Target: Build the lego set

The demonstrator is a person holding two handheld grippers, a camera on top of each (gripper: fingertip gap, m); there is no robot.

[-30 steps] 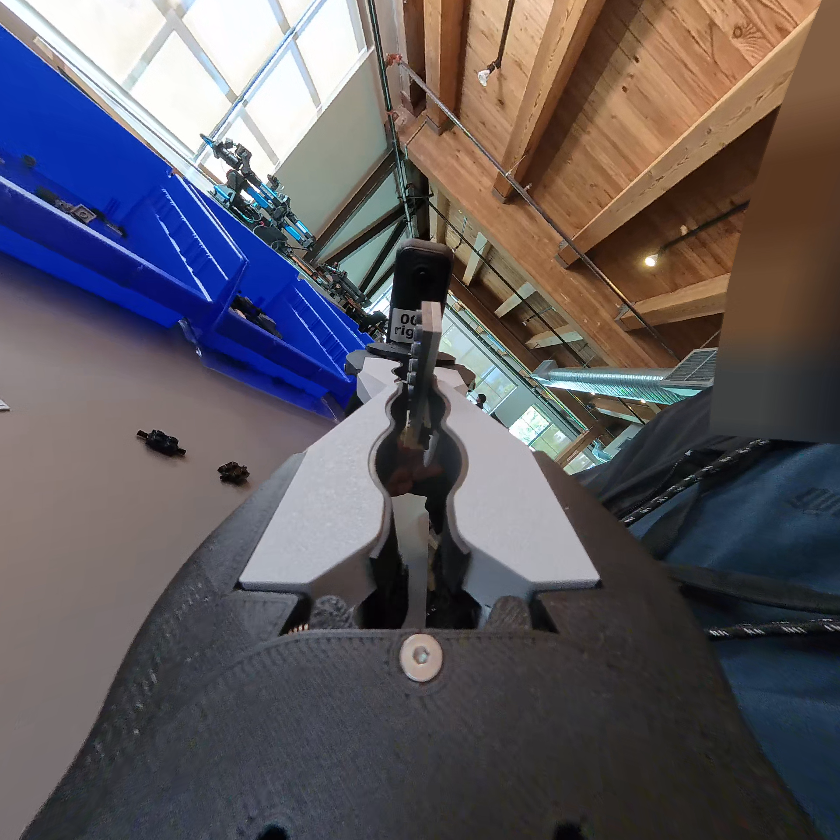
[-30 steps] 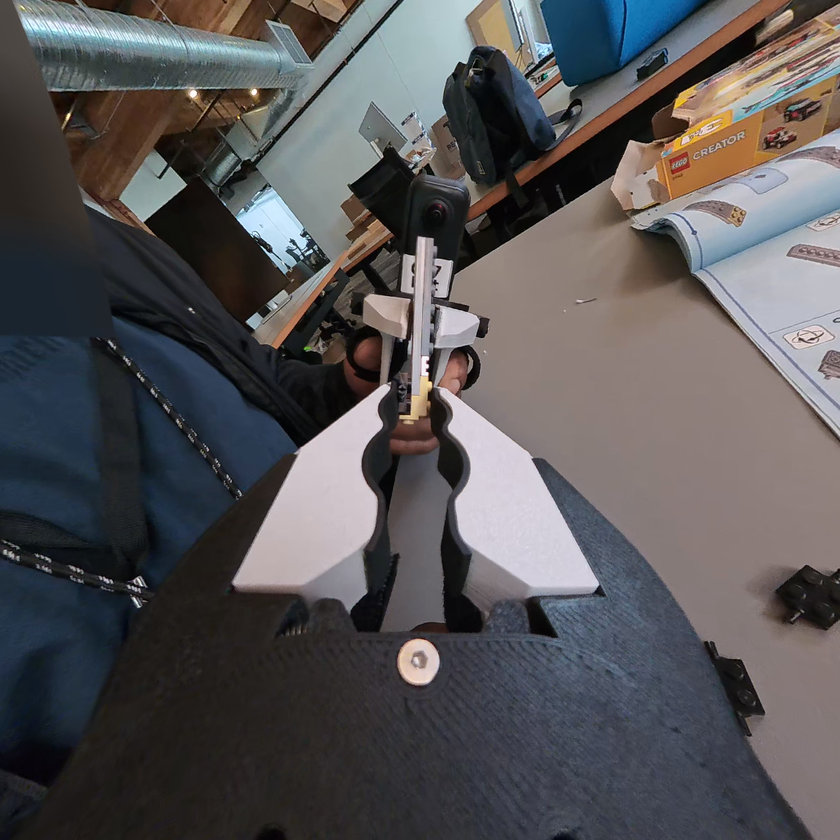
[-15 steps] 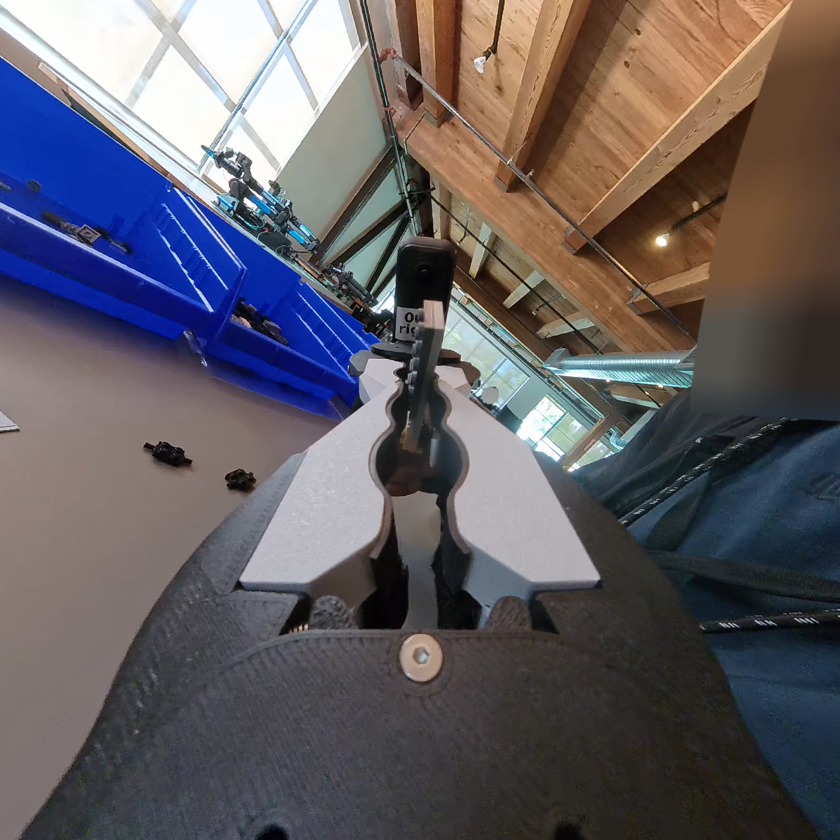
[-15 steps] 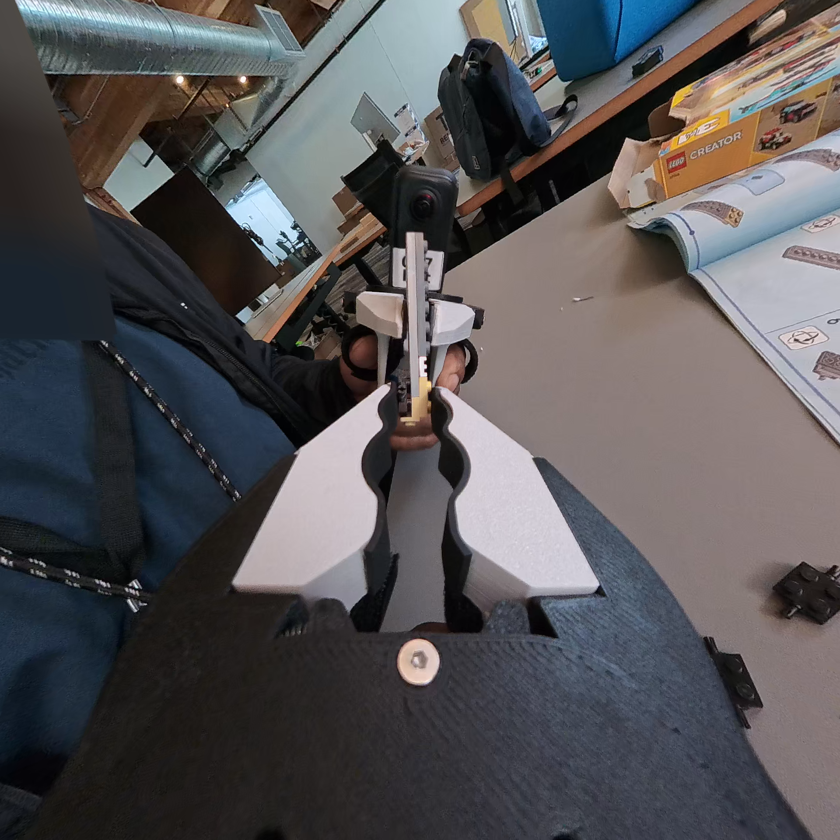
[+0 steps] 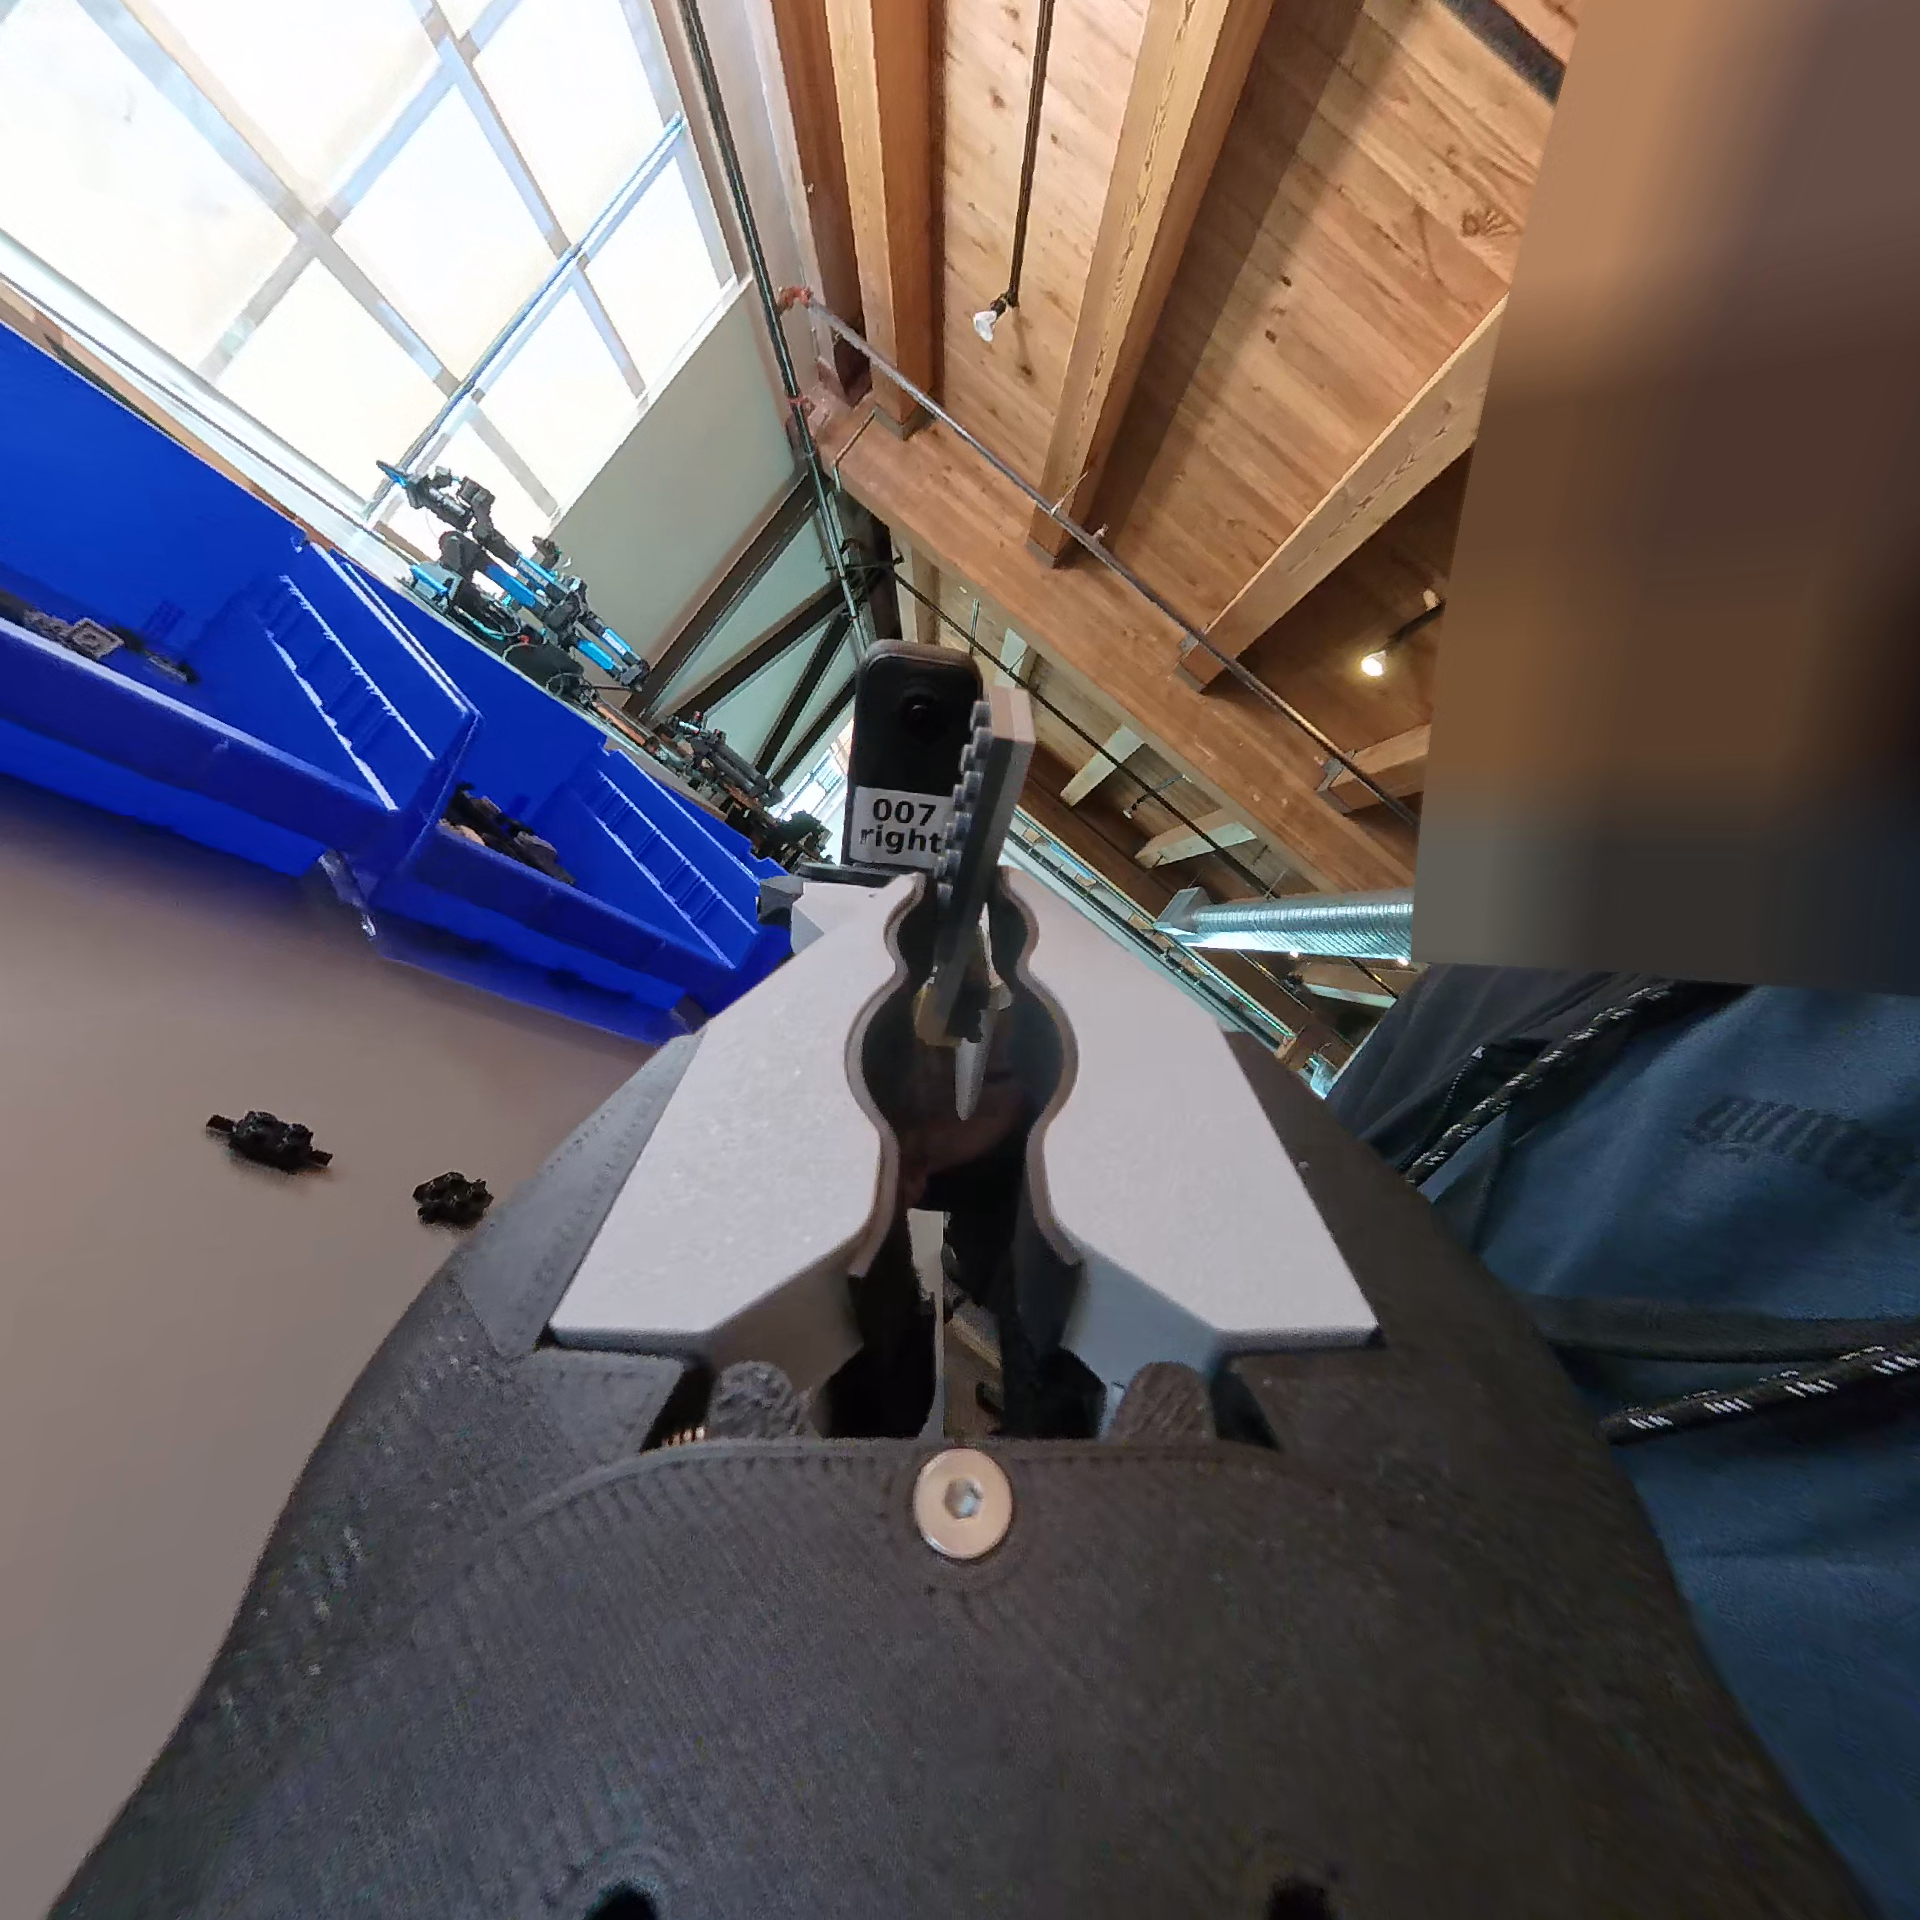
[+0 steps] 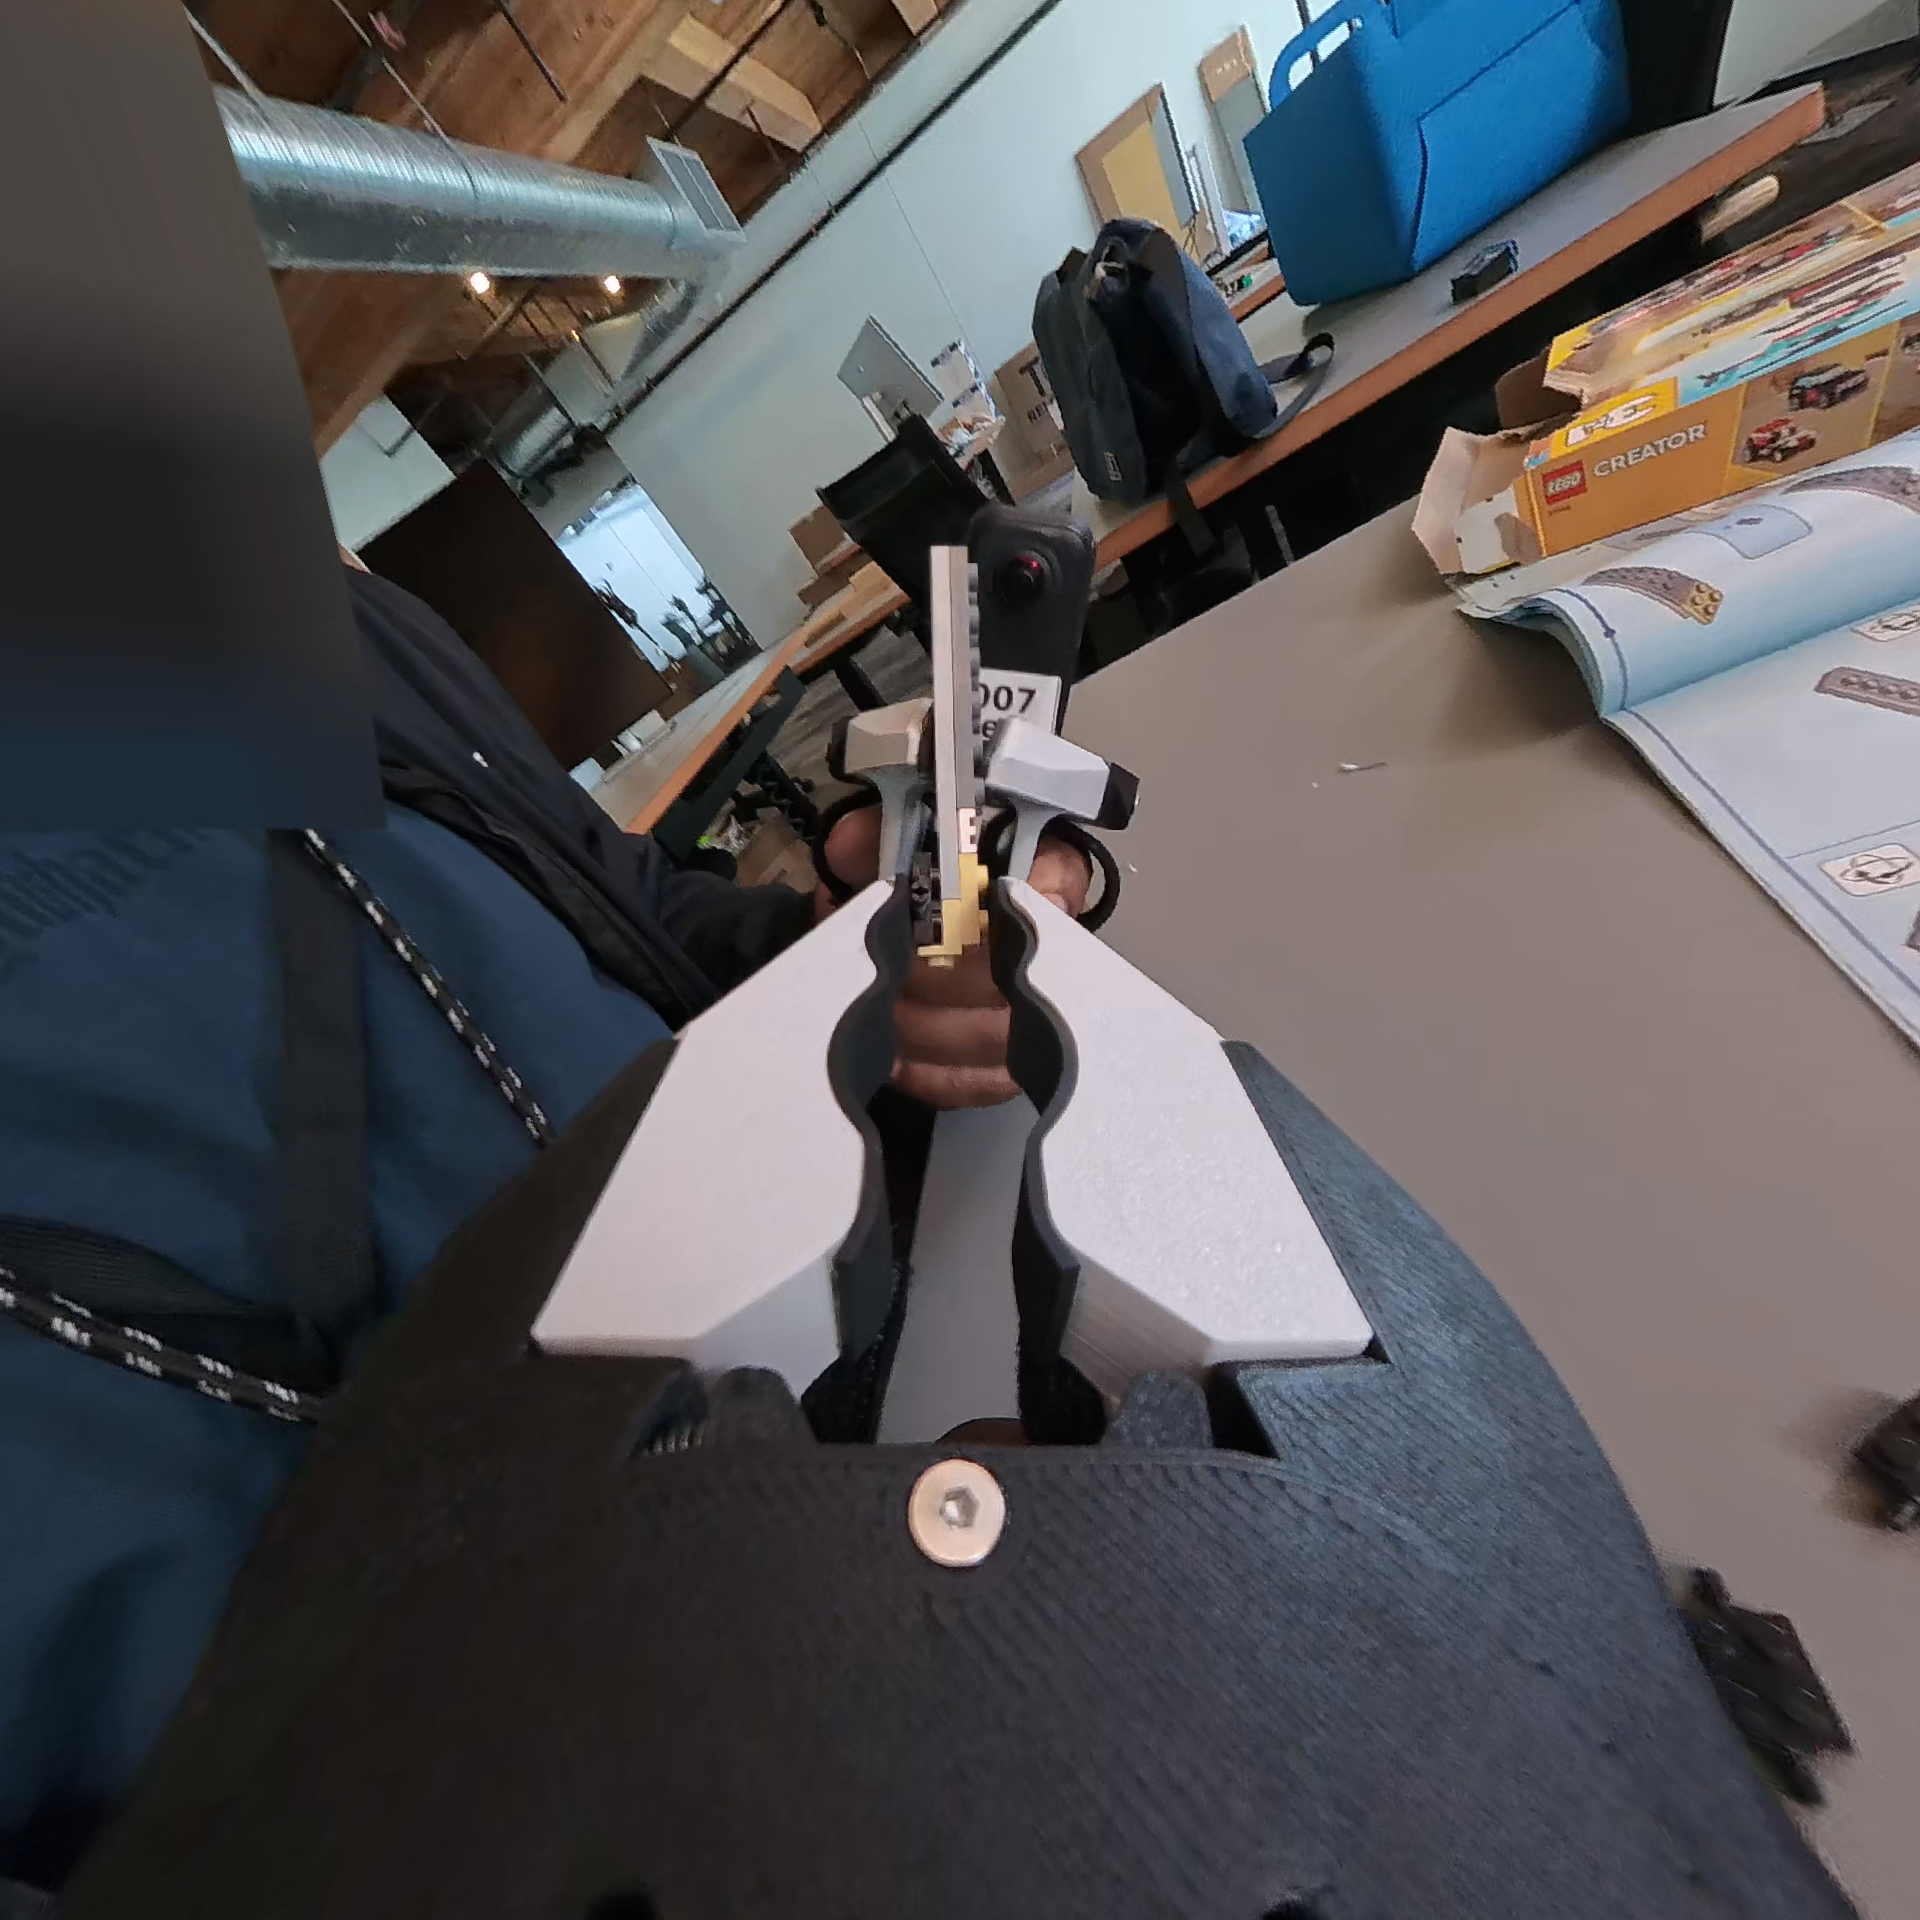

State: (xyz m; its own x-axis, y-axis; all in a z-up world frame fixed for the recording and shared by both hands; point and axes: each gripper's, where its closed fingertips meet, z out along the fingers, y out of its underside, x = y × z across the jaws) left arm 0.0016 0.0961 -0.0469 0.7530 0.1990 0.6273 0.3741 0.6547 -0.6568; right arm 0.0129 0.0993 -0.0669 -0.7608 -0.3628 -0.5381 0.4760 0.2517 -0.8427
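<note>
A long grey lego plate point(image 5: 982, 821) with a tan piece point(image 6: 964, 914) and a small black piece at one end is held edge-on in the air between my two grippers, which face each other. My left gripper point(image 5: 956, 909) is shut on the plate. My right gripper point(image 6: 945, 909) is shut on the end with the tan and black pieces. The plate point(image 6: 951, 707) sticks up past the left gripper's fingers point(image 6: 1049, 769) in the right wrist view. A hand holds that gripper behind it.
Two small black lego pieces point(image 5: 270, 1138) point(image 5: 452, 1195) lie on the grey table point(image 5: 156, 1351). Blue bins point(image 5: 312, 675) stand at its far edge. An open instruction booklet point(image 6: 1766, 675) and a lego box point(image 6: 1714, 436) lie to the right. More black pieces point(image 6: 1756, 1683) lie near the right gripper. The person's blue hoodie point(image 6: 208, 1039) is close. The tips of both grippers are at nearly the same place.
Both grippers have turned slightly while still holding the plate. The plate now leans in the left wrist view and sits left of the far camera in the right wrist view.
</note>
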